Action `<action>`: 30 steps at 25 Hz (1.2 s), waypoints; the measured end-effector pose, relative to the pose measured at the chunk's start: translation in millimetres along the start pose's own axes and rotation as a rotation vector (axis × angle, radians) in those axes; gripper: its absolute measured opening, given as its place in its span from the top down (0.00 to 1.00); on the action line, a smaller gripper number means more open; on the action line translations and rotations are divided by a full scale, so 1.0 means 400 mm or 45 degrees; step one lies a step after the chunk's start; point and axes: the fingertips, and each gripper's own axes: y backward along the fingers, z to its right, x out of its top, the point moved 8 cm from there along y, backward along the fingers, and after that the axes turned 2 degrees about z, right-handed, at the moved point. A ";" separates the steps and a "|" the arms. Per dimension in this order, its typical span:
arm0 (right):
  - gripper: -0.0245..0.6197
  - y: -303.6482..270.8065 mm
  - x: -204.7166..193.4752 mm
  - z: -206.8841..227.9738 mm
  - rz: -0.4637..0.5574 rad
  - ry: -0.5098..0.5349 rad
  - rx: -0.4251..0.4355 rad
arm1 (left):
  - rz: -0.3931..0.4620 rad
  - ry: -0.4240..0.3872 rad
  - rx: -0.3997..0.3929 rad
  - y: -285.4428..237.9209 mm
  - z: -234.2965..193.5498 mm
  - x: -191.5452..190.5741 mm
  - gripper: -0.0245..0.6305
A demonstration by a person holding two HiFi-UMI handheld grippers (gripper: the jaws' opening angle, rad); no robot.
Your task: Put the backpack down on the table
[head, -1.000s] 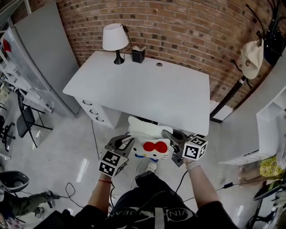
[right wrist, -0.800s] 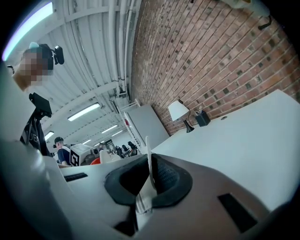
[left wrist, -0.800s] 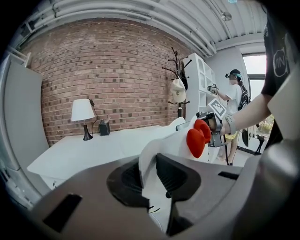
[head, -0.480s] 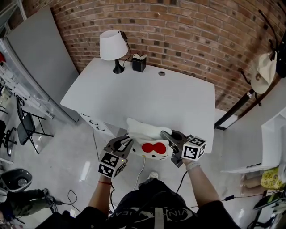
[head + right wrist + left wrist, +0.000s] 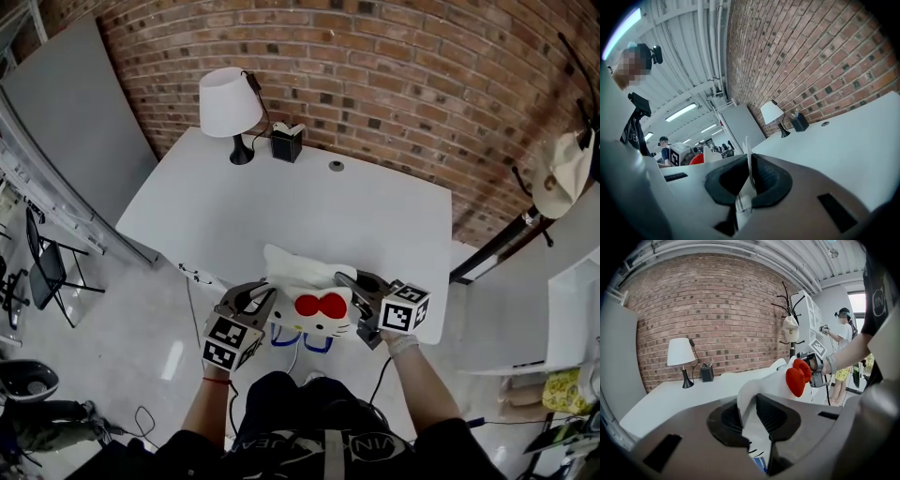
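Note:
The backpack is white with a red bow and blue straps hanging below. It hangs in the air over the white table's near edge. My left gripper is shut on its left side; the left gripper view shows the white fabric pinched between the jaws, with the red bow beyond. My right gripper is shut on the right side, a thin white edge caught between its dark pads.
On the table's far left stand a white lamp and a black pen holder. A round cable hole lies near the back edge. A brick wall rises behind. A coat rack stands at right.
The backpack and both grippers have come forward from beside the table's front to over its near edge. Both grips are unchanged.

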 end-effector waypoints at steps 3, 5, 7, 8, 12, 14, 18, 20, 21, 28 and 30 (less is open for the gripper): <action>0.95 -0.006 0.005 0.011 -0.017 0.004 -0.005 | 0.001 -0.003 -0.002 -0.014 -0.009 0.005 0.87; 0.95 -0.010 0.009 0.018 -0.024 0.000 -0.006 | 0.004 -0.005 -0.005 -0.022 -0.015 0.012 0.87; 0.95 -0.017 0.017 0.029 -0.029 -0.001 -0.007 | 0.009 -0.006 -0.010 -0.034 -0.026 0.021 0.87; 0.95 -0.023 0.019 0.035 -0.033 -0.001 -0.009 | 0.009 -0.006 -0.014 -0.041 -0.034 0.024 0.87; 0.95 -0.046 0.024 0.066 -0.053 -0.018 -0.031 | 0.004 -0.002 -0.049 -0.077 -0.069 0.029 0.87; 0.95 -0.060 0.030 0.083 -0.062 -0.037 -0.043 | 0.001 0.000 -0.071 -0.098 -0.090 0.035 0.87; 0.95 -0.080 0.043 0.111 -0.089 -0.072 -0.044 | -0.010 0.003 -0.133 -0.133 -0.126 0.051 0.87; 0.95 -0.091 0.062 0.124 -0.071 -0.082 -0.043 | -0.003 0.003 -0.147 -0.151 -0.149 0.067 0.87; 0.95 -0.097 0.072 0.129 -0.049 -0.090 -0.040 | 0.002 0.001 -0.148 -0.158 -0.161 0.076 0.87; 0.95 -0.142 0.130 0.185 0.040 -0.098 -0.051 | 0.022 -0.037 -0.167 -0.229 -0.237 0.123 0.87; 0.95 -0.156 0.144 0.201 0.049 -0.082 -0.060 | 0.023 -0.036 -0.175 -0.250 -0.255 0.128 0.87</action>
